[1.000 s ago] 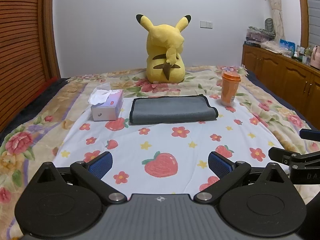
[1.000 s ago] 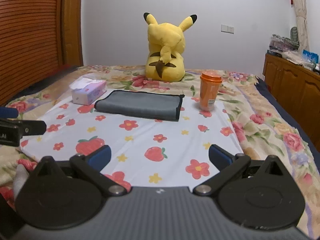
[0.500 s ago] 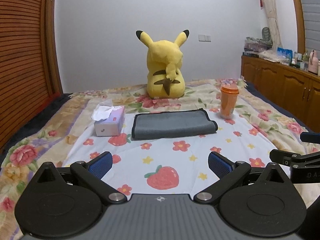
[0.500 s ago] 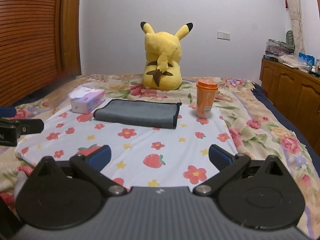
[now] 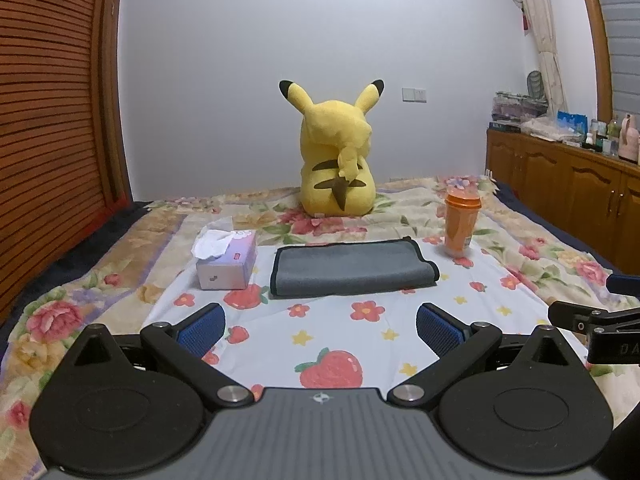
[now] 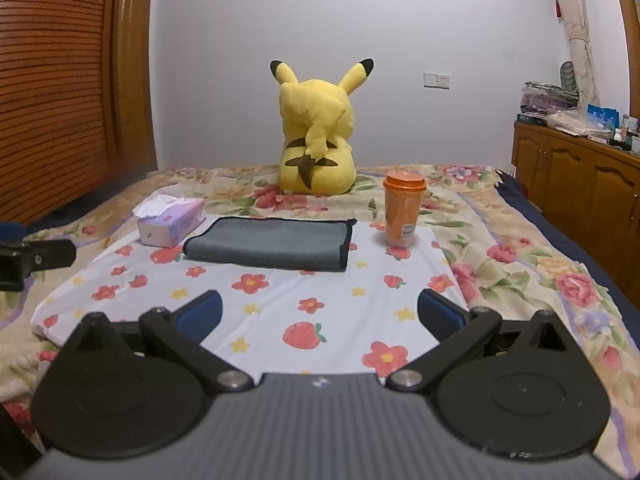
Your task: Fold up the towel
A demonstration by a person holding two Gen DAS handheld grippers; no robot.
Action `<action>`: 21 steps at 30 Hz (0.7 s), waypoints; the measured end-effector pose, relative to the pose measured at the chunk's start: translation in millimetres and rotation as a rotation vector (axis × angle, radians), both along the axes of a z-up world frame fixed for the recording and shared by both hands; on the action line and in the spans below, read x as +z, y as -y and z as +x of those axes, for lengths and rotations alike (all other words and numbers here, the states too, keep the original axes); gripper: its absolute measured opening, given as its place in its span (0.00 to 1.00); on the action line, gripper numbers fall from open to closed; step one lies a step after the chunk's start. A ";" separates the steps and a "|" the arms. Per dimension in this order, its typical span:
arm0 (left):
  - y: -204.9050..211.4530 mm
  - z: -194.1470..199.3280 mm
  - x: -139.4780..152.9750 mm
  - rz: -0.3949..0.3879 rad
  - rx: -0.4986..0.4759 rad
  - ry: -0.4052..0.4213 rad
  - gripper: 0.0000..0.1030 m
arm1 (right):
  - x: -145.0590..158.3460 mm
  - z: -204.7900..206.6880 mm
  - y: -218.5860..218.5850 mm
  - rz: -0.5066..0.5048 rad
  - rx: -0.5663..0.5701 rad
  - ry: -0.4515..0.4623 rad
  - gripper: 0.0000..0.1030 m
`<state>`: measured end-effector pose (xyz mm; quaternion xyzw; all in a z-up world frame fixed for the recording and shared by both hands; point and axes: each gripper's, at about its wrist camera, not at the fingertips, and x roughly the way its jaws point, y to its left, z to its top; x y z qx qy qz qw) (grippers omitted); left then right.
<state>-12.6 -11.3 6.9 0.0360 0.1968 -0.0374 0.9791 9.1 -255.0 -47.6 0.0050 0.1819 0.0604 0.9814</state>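
A grey towel with black edging (image 5: 352, 270) lies folded flat on a white strawberry-print cloth (image 5: 340, 332) on the bed; it also shows in the right wrist view (image 6: 272, 244). My left gripper (image 5: 318, 330) is open and empty, well short of the towel. My right gripper (image 6: 318, 314) is open and empty too, also short of the towel. Each gripper's side shows at the edge of the other's view.
A tissue box (image 5: 226, 262) stands left of the towel and an orange lidded cup (image 5: 462, 224) to its right. A yellow Pikachu plush (image 5: 338, 160) sits behind. Wooden cabinets (image 5: 568, 196) line the right wall, a slatted wooden wardrobe (image 5: 52, 120) the left.
Both grippers have pulled back and tilted up, so the towel and bed sit lower and farther in view. The towel has not moved.
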 end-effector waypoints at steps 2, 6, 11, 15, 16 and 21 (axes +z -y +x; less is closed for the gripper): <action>-0.5 -1.3 0.5 -0.001 0.003 0.005 1.00 | 0.4 -0.4 0.9 0.004 -0.004 0.004 1.00; -0.4 -3.7 2.3 0.003 0.014 0.026 1.00 | 1.0 -1.7 3.1 0.013 -0.012 0.015 1.00; -0.9 -4.5 3.6 0.004 0.020 0.041 1.00 | 2.4 -4.0 6.0 0.026 -0.023 0.035 1.00; -0.3 -6.1 4.7 0.005 0.021 0.053 1.00 | 3.6 -5.3 8.9 0.040 -0.032 0.049 1.00; -0.3 -6.8 5.1 0.006 0.021 0.058 1.00 | 3.9 -5.7 9.4 0.043 -0.034 0.052 1.00; -0.1 -7.7 6.3 0.006 0.013 0.073 1.00 | 6.0 -8.7 12.3 0.054 -0.054 0.076 1.00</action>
